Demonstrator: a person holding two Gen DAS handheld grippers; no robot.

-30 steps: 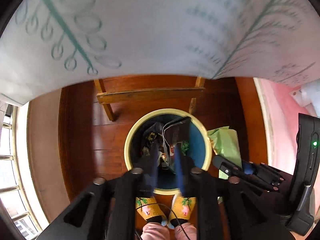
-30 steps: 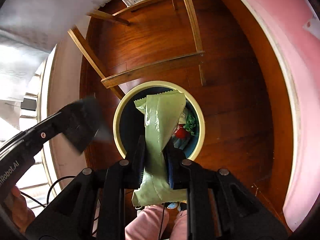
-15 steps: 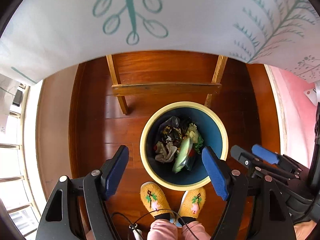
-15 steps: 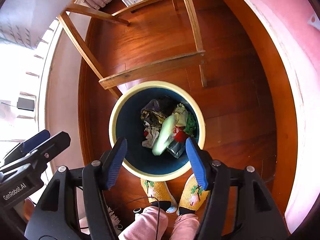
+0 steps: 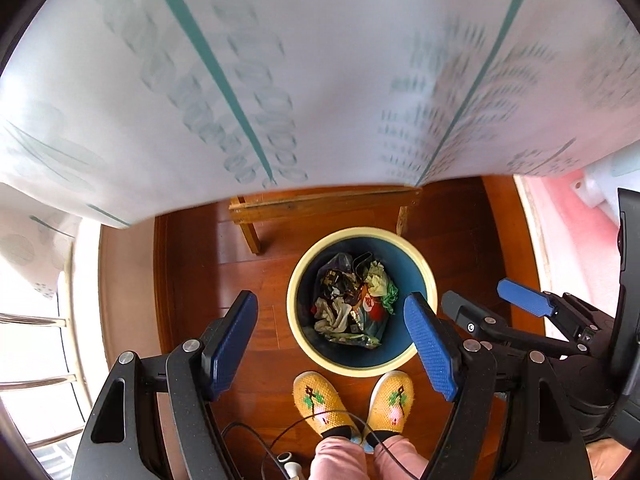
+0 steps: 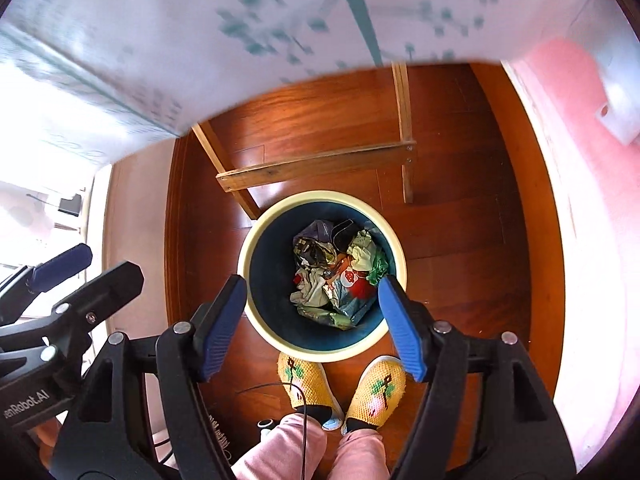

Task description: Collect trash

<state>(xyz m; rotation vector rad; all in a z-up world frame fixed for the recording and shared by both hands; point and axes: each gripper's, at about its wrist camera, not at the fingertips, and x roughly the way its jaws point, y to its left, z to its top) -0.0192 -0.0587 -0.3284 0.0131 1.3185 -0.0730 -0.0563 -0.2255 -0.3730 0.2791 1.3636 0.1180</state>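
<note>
A blue bin with a cream rim [image 5: 294,300] [image 6: 320,196] stands on the wood floor and holds a heap of crumpled trash [image 5: 352,304] [image 6: 336,276]. An olive-green wrapper [image 6: 320,312] lies on the heap's near side. My left gripper [image 5: 330,298] hangs open high above the bin, with nothing between its blue pads [image 5: 230,344]. My right gripper [image 6: 312,280] also hangs over the bin. Its jaws are opening and nothing is between them. Each gripper also shows at the edge of the other's view: the right gripper [image 5: 480,296], the left gripper [image 6: 112,260].
A white tablecloth with teal leaf print [image 5: 320,80] [image 6: 200,40] overhangs the far side. The table's wooden crossbar and legs [image 5: 320,200] [image 6: 316,164] stand just behind the bin. A person's feet in yellow slippers [image 5: 320,396] [image 6: 300,380] touch the bin's near side. A pink wall [image 6: 580,200] is on the right.
Both grippers were shut low over the bin, the left on a dark piece, the right on the green wrapper. Both opened, the pieces dropped into the bin, and both grippers rose.
</note>
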